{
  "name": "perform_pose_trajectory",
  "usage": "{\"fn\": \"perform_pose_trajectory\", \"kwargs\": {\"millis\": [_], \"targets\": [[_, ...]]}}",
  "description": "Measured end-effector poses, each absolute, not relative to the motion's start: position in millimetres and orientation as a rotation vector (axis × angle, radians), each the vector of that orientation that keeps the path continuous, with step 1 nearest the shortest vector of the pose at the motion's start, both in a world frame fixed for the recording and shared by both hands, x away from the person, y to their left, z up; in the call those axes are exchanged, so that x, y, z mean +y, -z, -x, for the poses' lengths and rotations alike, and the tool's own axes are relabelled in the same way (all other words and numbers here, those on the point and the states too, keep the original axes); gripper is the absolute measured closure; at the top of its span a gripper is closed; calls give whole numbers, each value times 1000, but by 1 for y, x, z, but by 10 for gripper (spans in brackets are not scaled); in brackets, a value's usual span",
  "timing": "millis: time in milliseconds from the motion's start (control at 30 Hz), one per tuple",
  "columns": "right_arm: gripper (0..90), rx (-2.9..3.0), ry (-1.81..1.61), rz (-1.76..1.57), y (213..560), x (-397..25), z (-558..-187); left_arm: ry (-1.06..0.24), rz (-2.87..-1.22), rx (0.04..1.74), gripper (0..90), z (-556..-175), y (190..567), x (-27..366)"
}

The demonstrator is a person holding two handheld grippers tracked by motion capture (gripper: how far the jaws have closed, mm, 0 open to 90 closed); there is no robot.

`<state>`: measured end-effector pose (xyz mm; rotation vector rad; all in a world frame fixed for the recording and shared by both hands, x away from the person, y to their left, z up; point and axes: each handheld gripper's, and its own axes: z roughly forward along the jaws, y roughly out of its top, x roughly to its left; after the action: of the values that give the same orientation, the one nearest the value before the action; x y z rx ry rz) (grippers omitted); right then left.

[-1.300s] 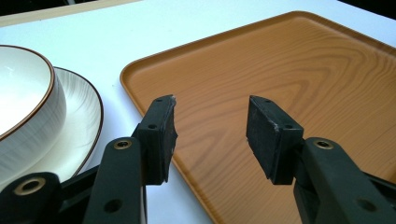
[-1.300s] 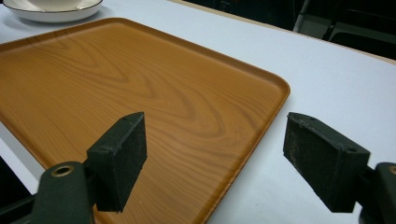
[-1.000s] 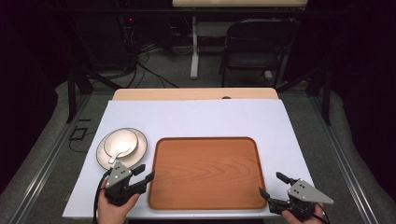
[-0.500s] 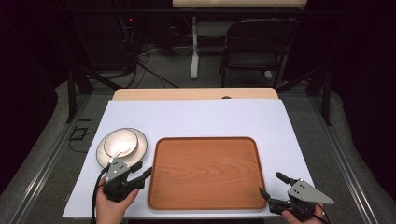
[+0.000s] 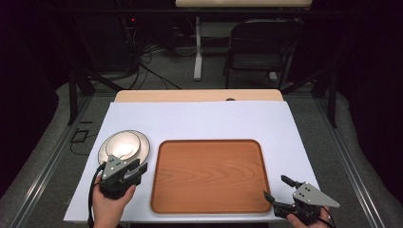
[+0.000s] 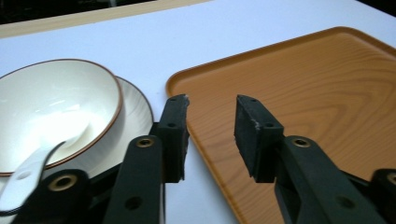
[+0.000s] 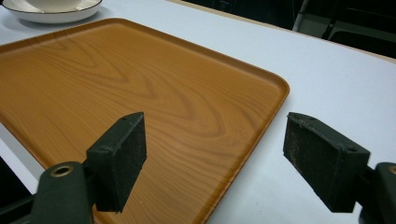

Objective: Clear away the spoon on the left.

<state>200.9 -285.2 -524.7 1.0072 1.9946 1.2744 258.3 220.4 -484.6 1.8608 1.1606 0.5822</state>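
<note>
Since one second ago the left gripper (image 5: 139, 167) has moved forward, toward 12 o'clock, and now stands just beside the plate (image 5: 141, 146), its jaws a narrow gap apart and holding nothing. On the plate sits a white bowl (image 6: 53, 105) with a spoon (image 6: 28, 175) inside. At the bowl's 3 o'clock lies the wooden tray (image 5: 211, 173). At 3 o'clock of the tray's near corner, the right gripper (image 5: 276, 188) has not moved, jaws wide apart, empty.

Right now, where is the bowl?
In the high view the bowl sits on a plate at the table's left side, just left of the wooden tray and just ahead of the left gripper.
</note>
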Motion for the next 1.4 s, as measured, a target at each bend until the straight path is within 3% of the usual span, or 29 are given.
{"fn": "perform_pose_trajectory", "kwargs": {"millis": [333, 500, 1400], "targets": [[208, 1997, -1273, -1006, 525, -285, -201, -588, -1844, 1280, 851, -265, 493, 240], [208, 1996, -1273, -1007, 525, -285, -201, -615, -1839, 1322, 895, -265, 497, 247], [208, 1999, -1271, -1007, 525, -285, -201, -744, -1791, 1465, 900, -274, 504, 290]]}}
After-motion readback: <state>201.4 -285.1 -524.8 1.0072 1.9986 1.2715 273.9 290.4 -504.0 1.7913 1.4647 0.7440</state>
